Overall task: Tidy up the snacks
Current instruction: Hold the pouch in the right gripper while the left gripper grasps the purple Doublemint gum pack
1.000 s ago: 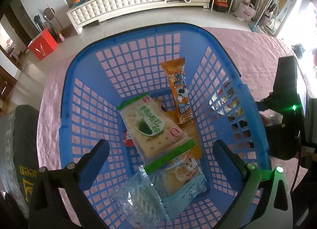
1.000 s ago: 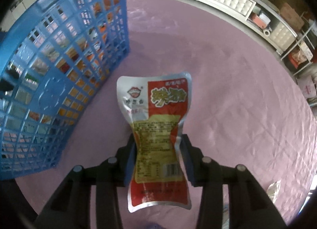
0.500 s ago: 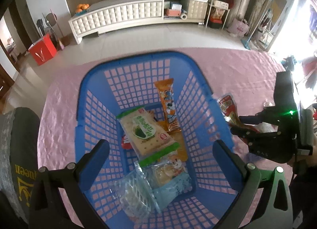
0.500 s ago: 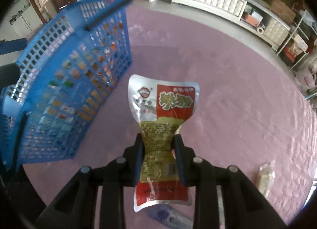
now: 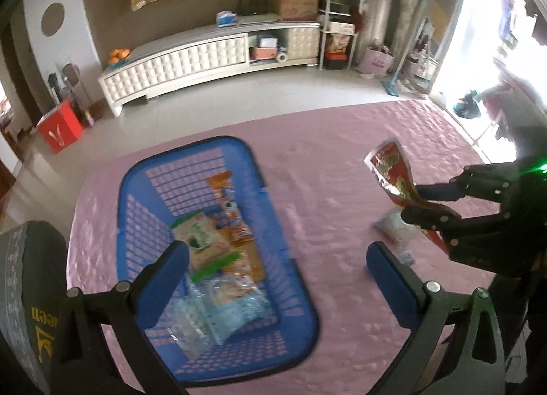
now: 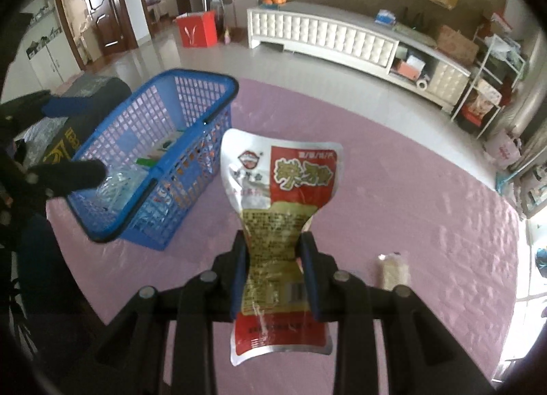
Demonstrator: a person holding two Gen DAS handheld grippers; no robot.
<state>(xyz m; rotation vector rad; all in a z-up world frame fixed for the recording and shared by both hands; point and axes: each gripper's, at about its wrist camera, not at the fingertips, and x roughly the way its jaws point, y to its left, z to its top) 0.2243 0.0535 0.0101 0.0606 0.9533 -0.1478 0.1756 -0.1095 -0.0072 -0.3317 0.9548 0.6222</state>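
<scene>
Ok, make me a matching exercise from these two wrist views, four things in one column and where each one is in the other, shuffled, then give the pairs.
Things:
1. red and silver snack pouch
2. green-edged cracker pack
3. small pale snack packet
4. left gripper

Places or states:
A. lying inside the blue basket
B. open, holding nothing
C. lying loose on the pink tablecloth
D. pinched between the right gripper pads, off the table

Pairs: 1-D, 2-A, 3-C, 4-B
</scene>
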